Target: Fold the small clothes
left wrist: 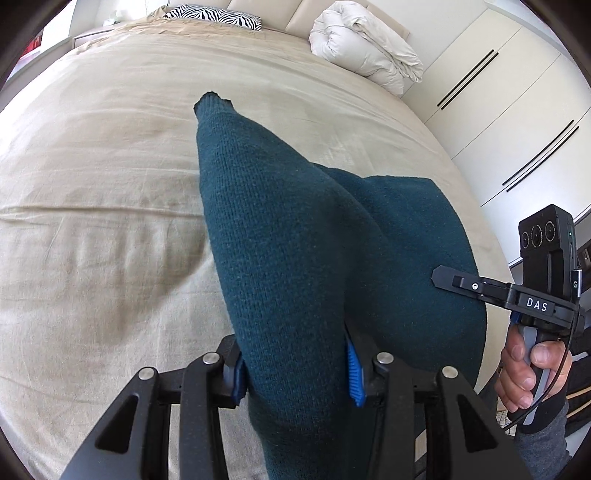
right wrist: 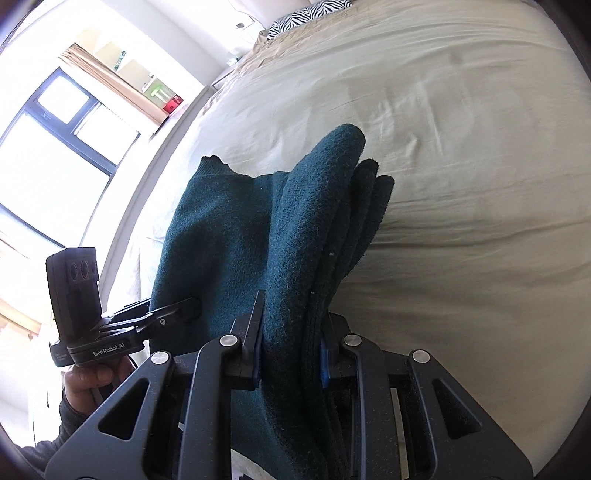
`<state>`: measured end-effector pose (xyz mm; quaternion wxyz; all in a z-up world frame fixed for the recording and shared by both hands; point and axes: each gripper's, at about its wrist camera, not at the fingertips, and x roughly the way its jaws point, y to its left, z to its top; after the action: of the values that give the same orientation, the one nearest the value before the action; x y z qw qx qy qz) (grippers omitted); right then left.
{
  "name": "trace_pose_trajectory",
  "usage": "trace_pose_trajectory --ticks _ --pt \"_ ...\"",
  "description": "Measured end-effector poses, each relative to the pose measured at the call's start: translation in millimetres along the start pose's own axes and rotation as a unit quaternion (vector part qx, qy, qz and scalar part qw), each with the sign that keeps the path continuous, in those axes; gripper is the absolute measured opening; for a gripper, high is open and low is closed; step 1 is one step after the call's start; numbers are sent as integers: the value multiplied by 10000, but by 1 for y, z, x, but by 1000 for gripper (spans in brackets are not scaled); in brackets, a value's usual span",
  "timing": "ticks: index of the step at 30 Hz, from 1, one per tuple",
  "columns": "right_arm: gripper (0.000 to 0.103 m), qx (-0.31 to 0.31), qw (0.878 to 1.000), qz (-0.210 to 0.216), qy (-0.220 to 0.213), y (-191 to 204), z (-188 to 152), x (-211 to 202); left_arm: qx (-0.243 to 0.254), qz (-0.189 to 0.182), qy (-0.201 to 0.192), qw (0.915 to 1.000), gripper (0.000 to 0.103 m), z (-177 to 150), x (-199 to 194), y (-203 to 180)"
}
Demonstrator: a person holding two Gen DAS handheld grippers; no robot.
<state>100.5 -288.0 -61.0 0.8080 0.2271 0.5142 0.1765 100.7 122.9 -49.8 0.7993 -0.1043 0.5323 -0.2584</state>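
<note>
A dark teal knitted garment (left wrist: 295, 236) hangs in folds above the beige bed (left wrist: 92, 184), held by both grippers. My left gripper (left wrist: 295, 376) is shut on one bunched edge of it, blue pads pressing the knit. My right gripper (right wrist: 291, 350) is shut on several stacked layers of the same garment (right wrist: 240, 236). In the left wrist view the right gripper (left wrist: 443, 277) pinches the garment's right edge. In the right wrist view the left gripper (right wrist: 192, 304) pinches its left side. The garment's lower part is hidden behind the fingers.
A rolled white duvet (left wrist: 365, 48) and a zebra-print pillow (left wrist: 218, 14) lie at the head of the bed. White wardrobe doors (left wrist: 517, 110) stand to the right. A window (right wrist: 55, 129) is on the far left side.
</note>
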Motion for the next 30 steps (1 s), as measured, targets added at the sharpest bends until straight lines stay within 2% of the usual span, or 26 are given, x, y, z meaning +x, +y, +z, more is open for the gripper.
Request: trace_pose_trajectory --ticks 2,6,7,10,13,17,20,24,25,27,29,30 --pt "20 265 9996 -94 83 -13 -8 11 0 6 55 10000 48 -4 10 5" --pt "24 854 9961 219 84 -50 -21 25 -222 -308 23 9993 55 -11 14 22" --pt "24 910 9955 271 69 -53 -23 27 -238 -324 23 9992 58 -12 16 25" --pt "33 1012 9940 423 -3 -65 -30 31 -347 -385 6 9987 62 -14 19 28" --pt "34 1162 9912 628 -45 -83 -25 34 -368 -382 -87 9986 64 -15 18 27" --pt "38 1209 9906 627 -142 -86 -29 22 -460 -398 -210 9979 67 -22 14 30" --pt "41 1137 9921 464 -253 -87 -31 11 -432 -224 -333 9983 70 -28 7 28" --pt "44 887 9945 -1 -552 -78 -38 -15 -180 364 -825 9958 73 -35 -25 16" --pt "44 809 9944 -168 -652 -75 -41 -23 -73 626 -1019 9928 77 -38 -36 12" --pt "44 633 9915 -659 -922 -66 -45 -41 157 1227 -1502 9809 87 -43 -62 1" --pt "44 431 9860 -982 -1276 -57 -49 -60 377 1726 -2135 9608 95 -51 -92 -14" --pt "44 329 9826 -1065 -1484 -50 -51 -70 487 1944 -2488 9476 103 -56 -107 -23"
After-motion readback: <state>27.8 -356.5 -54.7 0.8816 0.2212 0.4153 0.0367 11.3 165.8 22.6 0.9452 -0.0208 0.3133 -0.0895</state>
